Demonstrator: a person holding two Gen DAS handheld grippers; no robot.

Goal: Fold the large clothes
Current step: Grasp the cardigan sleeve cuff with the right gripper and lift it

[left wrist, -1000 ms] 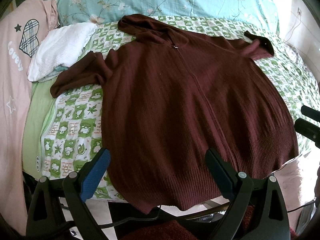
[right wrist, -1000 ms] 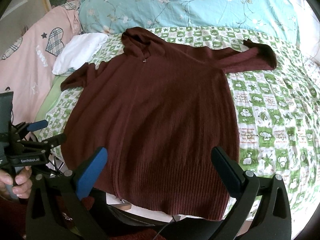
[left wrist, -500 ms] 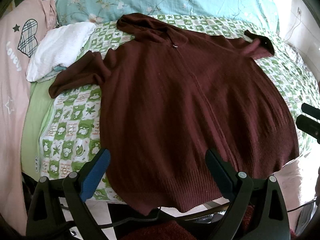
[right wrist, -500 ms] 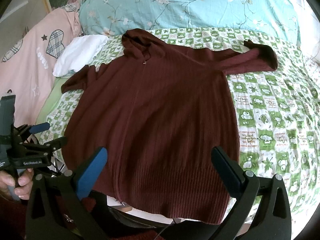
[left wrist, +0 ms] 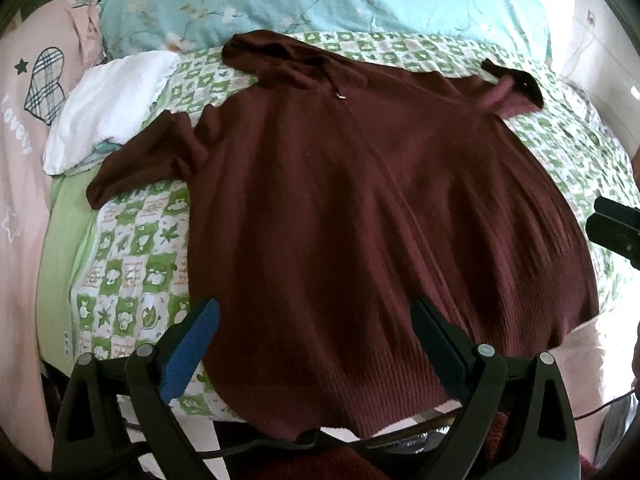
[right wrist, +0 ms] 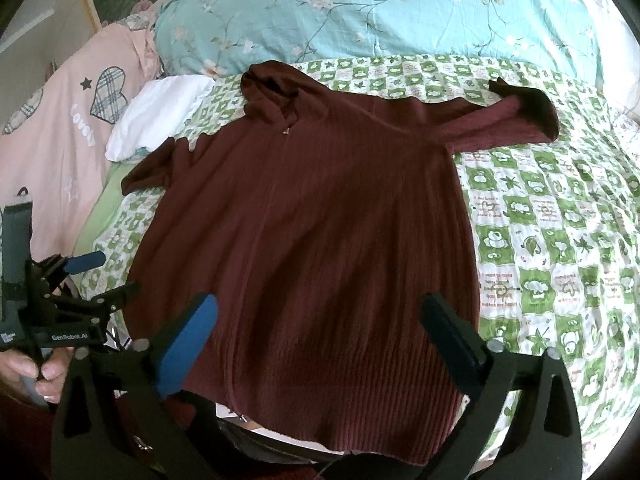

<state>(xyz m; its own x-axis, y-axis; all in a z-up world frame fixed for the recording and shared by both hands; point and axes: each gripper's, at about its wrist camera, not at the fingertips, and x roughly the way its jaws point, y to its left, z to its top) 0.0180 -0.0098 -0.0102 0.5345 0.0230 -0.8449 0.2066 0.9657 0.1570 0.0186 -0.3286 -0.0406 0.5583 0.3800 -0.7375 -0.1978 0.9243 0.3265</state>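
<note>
Grippers come first, nearest the lenses. The left gripper [left wrist: 314, 336] hangs over the hem of the maroon hooded cardigan [left wrist: 360, 200], jaws spread wide and holding nothing, one pad blue, the other dark. The right gripper [right wrist: 320, 328] is just as wide over the same hem; its jaws have just been closing a little, with cloth beneath them but no pad pressing on it. Both hover at the hem, probably because the hem's corners are the natural place to take hold for a first fold.

Beyond the hem, the cardigan lies face up and spread flat on the green-and-white checked bedsheet [right wrist: 560, 240], zip running up its middle. It is a ribbed knit, soft and heavy-looking, likely to sag and stretch when lifted. Its hem spills slightly over the bed's near edge.

Past the cardigan's body, one sleeve [right wrist: 512, 120] reaches out flat to the right, while the other [left wrist: 140, 164] lies bunched to the left. Spreading it out likely serves to make straight folds possible.

Beside the bunched sleeve sits a white folded cloth [left wrist: 108, 108]. Farthest beyond the hood [right wrist: 272, 88] lies a pale blue floral pillow [right wrist: 380, 12], smooth and plump.
</note>
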